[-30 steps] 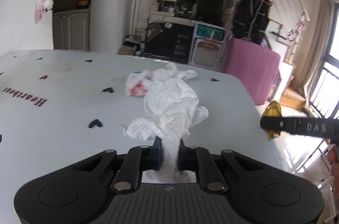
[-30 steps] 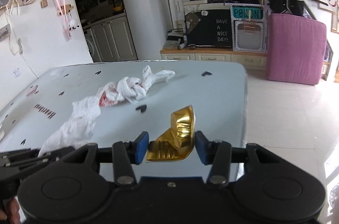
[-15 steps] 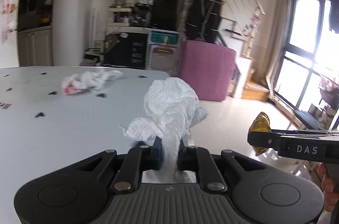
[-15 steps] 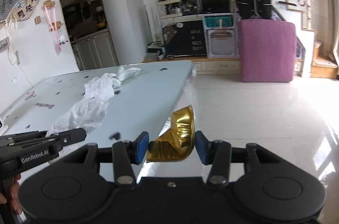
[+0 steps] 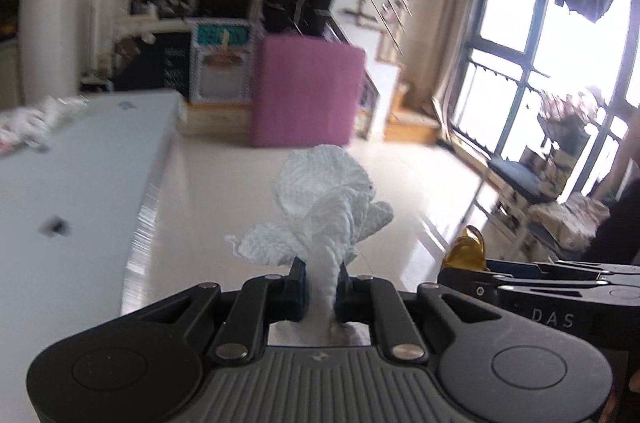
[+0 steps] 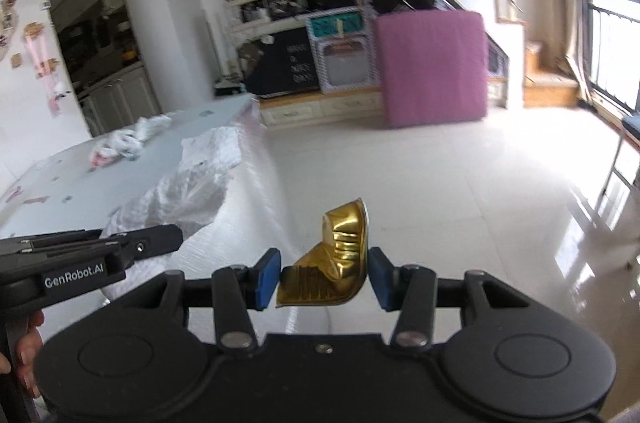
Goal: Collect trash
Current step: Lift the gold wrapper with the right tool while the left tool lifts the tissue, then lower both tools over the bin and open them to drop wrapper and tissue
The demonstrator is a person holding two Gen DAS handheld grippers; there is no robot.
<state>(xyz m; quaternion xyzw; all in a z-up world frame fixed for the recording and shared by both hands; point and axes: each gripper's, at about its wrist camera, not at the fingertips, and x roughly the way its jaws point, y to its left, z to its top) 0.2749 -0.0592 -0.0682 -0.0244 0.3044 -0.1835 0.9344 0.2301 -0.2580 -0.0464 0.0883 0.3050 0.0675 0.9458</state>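
Note:
My left gripper is shut on a crumpled white paper towel, which billows out above the pads, held in the air past the table's end over the floor. My right gripper is shut on a crushed gold foil cup, pinched between its blue pads. In the left wrist view the right gripper shows at the lower right with the gold cup in it. In the right wrist view the left gripper shows at the left with the paper towel.
A pale blue table with dark heart marks lies to the left, with a crumpled white and red wrapper on it. White tiled floor spreads ahead. A pink mattress leans by the shelves. Tall windows stand at the right.
Both grippers have swung to the right, away from the table top and out over the floor, each keeping its hold. The wrapper on the table has slid to the left edge of both views.

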